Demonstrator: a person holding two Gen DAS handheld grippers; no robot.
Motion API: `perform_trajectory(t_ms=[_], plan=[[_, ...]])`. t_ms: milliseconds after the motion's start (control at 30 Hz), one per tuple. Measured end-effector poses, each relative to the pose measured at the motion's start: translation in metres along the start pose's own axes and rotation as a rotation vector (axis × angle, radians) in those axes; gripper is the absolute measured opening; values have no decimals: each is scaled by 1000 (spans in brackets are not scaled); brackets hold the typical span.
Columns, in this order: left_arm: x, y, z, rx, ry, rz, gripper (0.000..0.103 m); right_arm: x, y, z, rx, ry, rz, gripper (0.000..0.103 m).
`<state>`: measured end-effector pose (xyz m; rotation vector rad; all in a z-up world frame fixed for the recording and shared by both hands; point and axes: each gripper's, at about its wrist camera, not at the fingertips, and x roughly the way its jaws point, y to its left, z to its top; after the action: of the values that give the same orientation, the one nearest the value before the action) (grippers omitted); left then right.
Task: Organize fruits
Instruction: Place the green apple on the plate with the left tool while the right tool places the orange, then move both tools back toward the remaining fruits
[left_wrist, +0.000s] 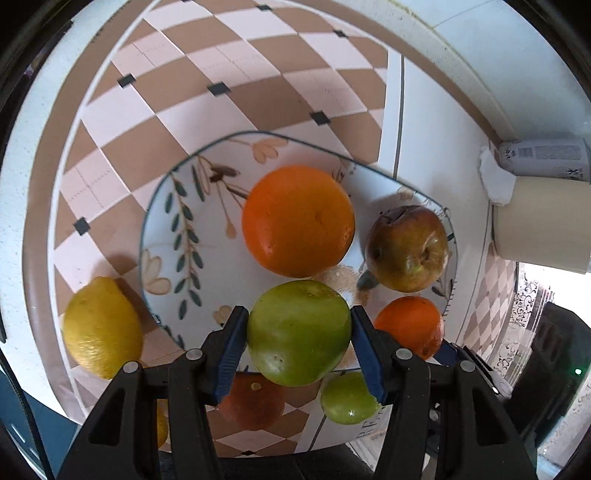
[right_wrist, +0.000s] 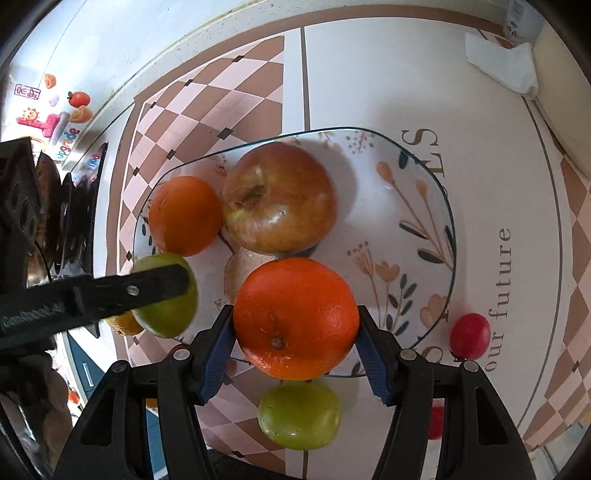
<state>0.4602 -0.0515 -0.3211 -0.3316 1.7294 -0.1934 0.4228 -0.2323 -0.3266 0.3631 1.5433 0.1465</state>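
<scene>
the left gripper (left_wrist: 298, 332) pinches a smooth green apple (left_wrist: 298, 332) over the floral plate's (left_wrist: 162, 236) near rim; the right gripper (right_wrist: 296, 319) pinches a dimpled round orange (right_wrist: 296, 319).

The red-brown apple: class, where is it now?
The red-brown apple rests on the floral plate, between the small orange and the big orange.

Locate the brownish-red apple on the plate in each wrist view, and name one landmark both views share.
Left wrist view: the brownish-red apple lies right of centre, near the plate's right rim, right of the large orange.
Right wrist view: the same apple sits above centre, just beyond the orange held in the right gripper.
Shared landmark: the floral plate.
</scene>
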Motion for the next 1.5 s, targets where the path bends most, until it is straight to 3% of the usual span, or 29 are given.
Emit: perform_trajectory(t_ms=[300, 333, 433, 467, 500, 667, 767, 933, 1500], plan=[[21, -4, -4, 6, 54, 12, 54, 13, 1, 0, -3, 48, 3, 66], [20, -4, -5, 12, 52, 9, 54, 13, 1, -2, -2, 48, 6, 71], [14, -4, -6, 12, 35, -16, 68, 9, 3, -5, -3, 39, 16, 83], [11, -4, -5, 16, 29, -16, 75, 7, 3, -6, -4, 36, 9, 83], [8, -4, -6, 23, 20, -11, 76, 4, 4, -7, -7, 30, -1, 83], [-13, -12, -16, 113, -51, 90, 76, -16, 6, -16, -26, -4, -86, 93], [-26, -19, -29, 190, -114, 200, 92, -31, 6, -25, -31, -42, -144, 94], [-50, -20, -55, 239, -226, 297, 92, -57, 5, -41, -7, -100, -175, 94], [-137, -17, -150, 284, -414, 298, 92, -160, 51, -117, -44, -300, -213, 94]])
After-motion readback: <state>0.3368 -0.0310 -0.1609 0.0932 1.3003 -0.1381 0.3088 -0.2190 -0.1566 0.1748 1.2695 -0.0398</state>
